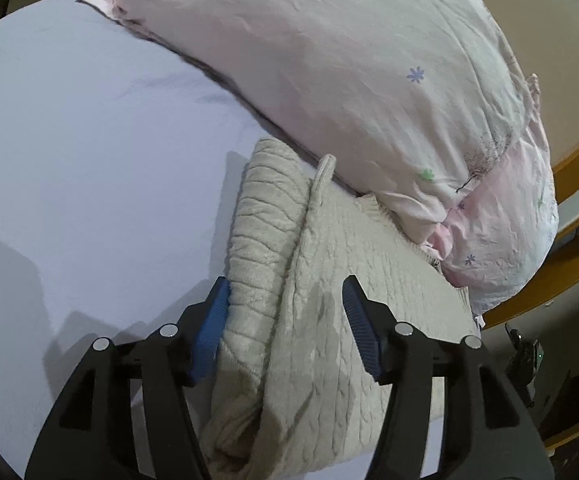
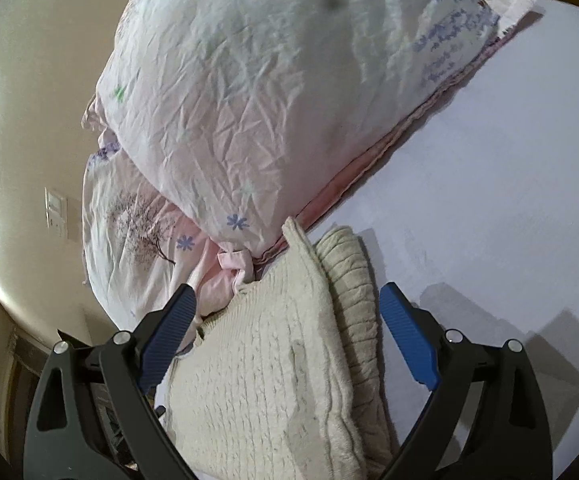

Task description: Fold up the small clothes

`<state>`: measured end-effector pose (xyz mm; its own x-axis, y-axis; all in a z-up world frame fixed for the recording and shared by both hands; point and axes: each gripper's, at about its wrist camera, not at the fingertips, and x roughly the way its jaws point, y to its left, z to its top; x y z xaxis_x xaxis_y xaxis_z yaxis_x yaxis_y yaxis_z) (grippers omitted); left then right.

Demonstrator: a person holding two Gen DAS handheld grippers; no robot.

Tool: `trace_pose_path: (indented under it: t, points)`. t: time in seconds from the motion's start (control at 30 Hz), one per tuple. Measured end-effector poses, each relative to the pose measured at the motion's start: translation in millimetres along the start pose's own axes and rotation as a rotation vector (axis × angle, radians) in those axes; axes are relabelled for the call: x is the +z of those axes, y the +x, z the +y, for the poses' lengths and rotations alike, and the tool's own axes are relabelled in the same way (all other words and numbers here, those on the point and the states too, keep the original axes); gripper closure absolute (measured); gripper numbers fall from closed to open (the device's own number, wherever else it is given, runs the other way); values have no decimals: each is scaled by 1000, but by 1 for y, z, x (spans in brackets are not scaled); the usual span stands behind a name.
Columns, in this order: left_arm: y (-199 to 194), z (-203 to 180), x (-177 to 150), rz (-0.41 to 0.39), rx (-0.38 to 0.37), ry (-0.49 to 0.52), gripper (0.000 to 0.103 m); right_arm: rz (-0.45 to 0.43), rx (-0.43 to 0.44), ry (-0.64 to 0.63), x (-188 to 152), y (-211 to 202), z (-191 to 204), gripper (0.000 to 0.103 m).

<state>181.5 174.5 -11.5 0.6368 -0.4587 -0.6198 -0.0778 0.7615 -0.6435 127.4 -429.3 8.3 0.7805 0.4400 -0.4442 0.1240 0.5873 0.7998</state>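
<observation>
Cream cable-knit sweater [image 1: 321, 320], folded into a thick bundle, lies on a pale lavender bed sheet [image 1: 89, 152] at the lower centre of both views. The left gripper [image 1: 289, 316] has its blue-padded fingers [image 1: 213, 332] spread either side of the bundle, the left pad touching a ribbed fold. The right gripper [image 2: 289, 328] is likewise spread around it. A wrinkled pink floral pillow [image 1: 349, 72] fills the upper frame, its lower edge touching the knit.
</observation>
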Motion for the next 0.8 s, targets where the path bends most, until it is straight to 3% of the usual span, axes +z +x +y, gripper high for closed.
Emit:
trace_pose_path:
  t: [0.03,0.07,0.17,0.23,0.4,0.47,0.5,0.63,0.67,0.7,0.8]
  points:
    - [0,2,-2,-7,13,-3,74,3,0,-8,0,0,2,10]
    - [5,4,-4,18,20,-24,84,12,3,-13,-1,1,4,10]
    - [1,0,-2,38,-47,-101,89,41,13,-17,-2,4,6,10]
    - [-8,-26,2,23,-161,-102,89,44,16,-24,-2,3,9,10]
    - [3,-143,-2,52,-473,5,89,-45,4,-49,4,-17,13,10]
    - [45,-194,-17,129,-630,-23,89,-87,-13,-32,9,-24,7,10]
    - [63,-208,-23,161,-669,-43,88,-101,-21,-19,11,-27,3,10]
    - [168,-258,-71,476,-805,-247,87,-108,-57,27,22,-34,-16,10]
    - [172,-263,-76,508,-810,-234,87,-104,-58,35,25,-36,-21,10]
    - [163,-268,-76,491,-798,-153,87,-99,-54,42,26,-37,-24,10]
    - [126,-260,-62,364,-702,28,86,-59,-5,77,34,-40,-34,6]
